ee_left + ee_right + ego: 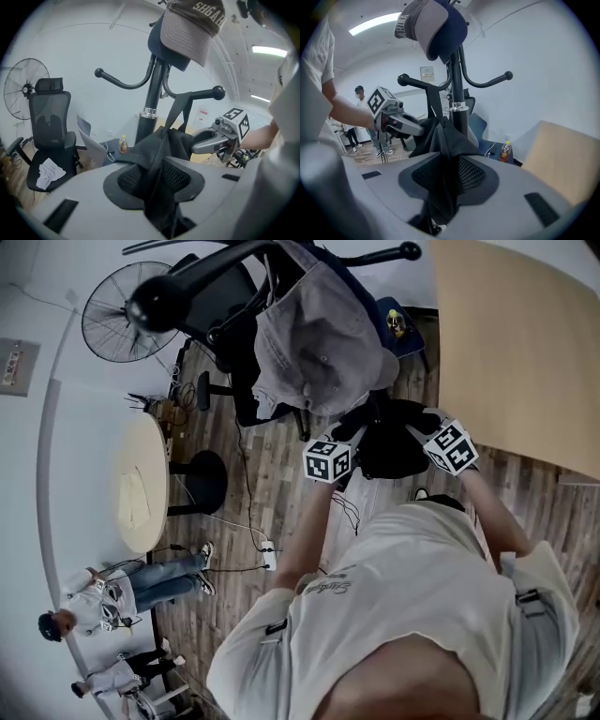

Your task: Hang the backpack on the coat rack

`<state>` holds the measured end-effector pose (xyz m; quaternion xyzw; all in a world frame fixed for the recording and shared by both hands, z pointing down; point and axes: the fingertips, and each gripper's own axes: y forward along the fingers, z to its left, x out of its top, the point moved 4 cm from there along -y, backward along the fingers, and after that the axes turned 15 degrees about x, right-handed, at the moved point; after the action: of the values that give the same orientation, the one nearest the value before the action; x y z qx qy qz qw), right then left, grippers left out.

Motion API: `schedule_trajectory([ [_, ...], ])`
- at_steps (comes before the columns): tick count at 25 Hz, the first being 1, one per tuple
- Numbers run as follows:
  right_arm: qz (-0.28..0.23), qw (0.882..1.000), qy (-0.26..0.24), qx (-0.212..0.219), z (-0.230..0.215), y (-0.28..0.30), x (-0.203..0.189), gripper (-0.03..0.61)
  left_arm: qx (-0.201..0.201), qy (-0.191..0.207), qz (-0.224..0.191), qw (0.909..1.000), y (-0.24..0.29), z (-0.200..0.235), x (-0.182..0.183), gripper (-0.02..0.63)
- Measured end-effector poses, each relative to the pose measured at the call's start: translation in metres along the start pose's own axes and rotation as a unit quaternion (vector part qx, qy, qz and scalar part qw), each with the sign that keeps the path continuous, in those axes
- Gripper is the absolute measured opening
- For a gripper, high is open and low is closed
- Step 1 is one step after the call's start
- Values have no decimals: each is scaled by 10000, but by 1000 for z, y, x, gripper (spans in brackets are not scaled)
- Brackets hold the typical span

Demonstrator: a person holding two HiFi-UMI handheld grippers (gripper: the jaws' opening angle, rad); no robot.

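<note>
- Two grippers: the left gripper (pixel 157 185) and the right gripper (pixel 443 187) each clamp a fold of black fabric.
- One soft black backpack (pixel 394 442), centre frame, beside the pole of the coat rack (pixel 152 89).
- Rack: dark, with curved ball-tipped arms; one grey cap (pixel 190 33) on top.
- Wood-plank floor (pixel 281 493), white walls, one round table (pixel 141 488) at left.

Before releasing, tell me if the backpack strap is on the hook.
On: the strap loops over the coat rack hook; left gripper and right gripper grip the backpack.
</note>
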<state>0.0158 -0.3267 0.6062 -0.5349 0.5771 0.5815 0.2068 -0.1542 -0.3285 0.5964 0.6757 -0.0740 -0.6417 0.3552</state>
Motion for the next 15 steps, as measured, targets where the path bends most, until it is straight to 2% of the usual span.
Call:
schedule_trajectory([
  [3, -57, 9991, 139, -393, 14, -25, 1, 75, 102, -106, -113, 9998, -23, 1, -3, 121],
  [5, -270, 9978, 210, -562, 29, -39, 8, 37, 194, -193, -196, 9994, -41, 6, -2, 98],
  [9, -650, 9940, 358, -806, 61, -53, 14, -2, 296, -89, -281, 9991, -71, 10, -10, 55],
  [15, -842, 9921, 334, -869, 116, -61, 15, -5, 153, -18, -661, 9977, -119, -6, -11, 28],
])
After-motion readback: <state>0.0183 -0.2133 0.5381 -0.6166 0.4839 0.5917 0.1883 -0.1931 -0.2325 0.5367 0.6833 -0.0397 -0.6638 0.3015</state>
